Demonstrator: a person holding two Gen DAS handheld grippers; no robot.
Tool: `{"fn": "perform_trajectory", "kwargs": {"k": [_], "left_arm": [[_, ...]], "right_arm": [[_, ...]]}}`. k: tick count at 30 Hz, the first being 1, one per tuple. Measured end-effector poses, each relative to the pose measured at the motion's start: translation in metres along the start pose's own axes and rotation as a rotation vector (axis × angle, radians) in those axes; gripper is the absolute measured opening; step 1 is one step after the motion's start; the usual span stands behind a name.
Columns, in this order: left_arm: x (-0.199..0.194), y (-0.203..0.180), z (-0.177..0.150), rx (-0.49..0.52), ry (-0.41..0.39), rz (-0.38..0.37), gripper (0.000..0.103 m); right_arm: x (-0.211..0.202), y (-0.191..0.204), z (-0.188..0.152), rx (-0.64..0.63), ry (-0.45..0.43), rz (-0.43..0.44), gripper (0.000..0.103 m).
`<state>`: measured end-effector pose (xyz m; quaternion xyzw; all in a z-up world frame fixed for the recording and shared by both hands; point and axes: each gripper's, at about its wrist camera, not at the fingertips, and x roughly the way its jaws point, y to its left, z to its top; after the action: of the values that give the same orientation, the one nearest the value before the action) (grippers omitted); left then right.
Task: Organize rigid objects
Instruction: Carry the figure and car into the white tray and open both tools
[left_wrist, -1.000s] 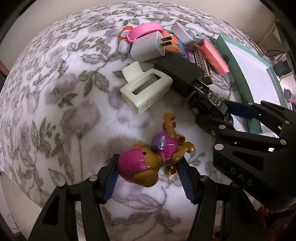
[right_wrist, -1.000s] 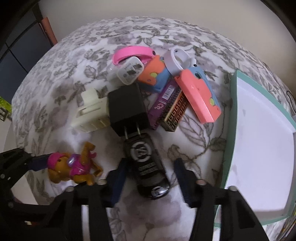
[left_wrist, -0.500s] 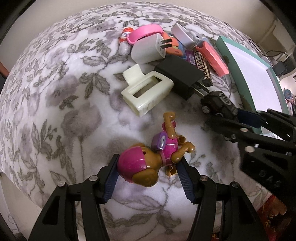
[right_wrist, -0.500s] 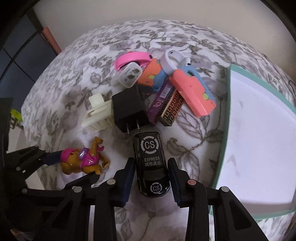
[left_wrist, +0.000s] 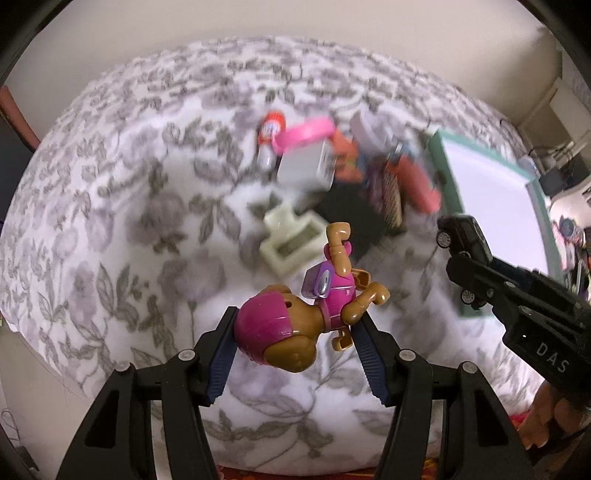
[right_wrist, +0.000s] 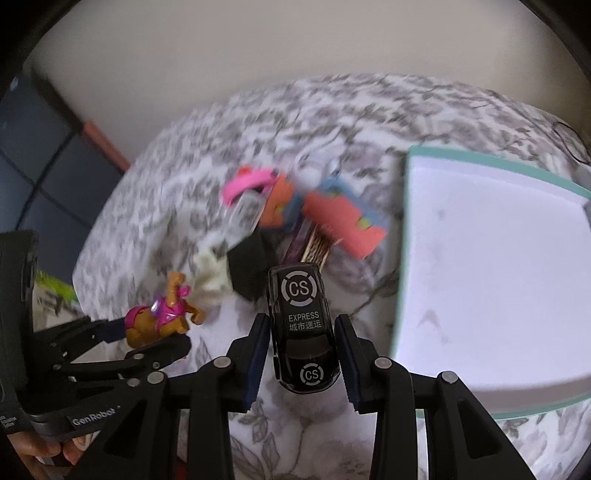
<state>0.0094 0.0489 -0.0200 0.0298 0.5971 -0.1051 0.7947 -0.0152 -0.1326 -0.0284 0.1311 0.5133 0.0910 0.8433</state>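
Floral bedding (left_wrist: 110, 206) is seen below both tools. "CS EXPRESS" is read on the toy car (right_wrist: 301, 325) clamped by the right gripper (right_wrist: 301, 354), beside the tray (right_wrist: 491, 266); the dog figure (left_wrist: 295, 325) is gripped by the left gripper (left_wrist: 295, 350).

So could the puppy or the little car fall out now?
Maybe. The left gripper pinches the toy puppy only by its round head, with the body hanging out front, so it might twist loose. The right gripper holds the black toy car by its smooth sides, so it might slip. Both are close together, so they might bump on the way to the white tray.
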Motion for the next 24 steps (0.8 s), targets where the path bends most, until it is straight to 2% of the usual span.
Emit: {"fn": "perform_trajectory", "kwargs": {"k": [8, 10, 13, 17, 24], "left_arm": [[-0.013, -0.053, 0.035, 0.018, -0.073, -0.005, 0.062], [-0.013, -0.069, 0.042, 0.030, -0.075, -0.019, 0.062], [-0.009, -0.097, 0.049, 0.054, -0.073, -0.046, 0.062], [0.001, -0.134, 0.056, 0.085, -0.083, -0.055, 0.062], [0.024, -0.174, 0.068, 0.077, -0.119, -0.067, 0.062]], "right_arm": [[-0.031, -0.046, 0.013, 0.120, -0.128, -0.157, 0.039], [-0.033, -0.060, 0.015, 0.137, -0.133, -0.217, 0.039], [-0.035, -0.087, 0.015, 0.213, -0.126, -0.220, 0.039], [-0.037, -0.118, 0.015, 0.298, -0.134, -0.270, 0.039], [-0.044, -0.152, 0.011, 0.356, -0.160, -0.370, 0.039]]}}
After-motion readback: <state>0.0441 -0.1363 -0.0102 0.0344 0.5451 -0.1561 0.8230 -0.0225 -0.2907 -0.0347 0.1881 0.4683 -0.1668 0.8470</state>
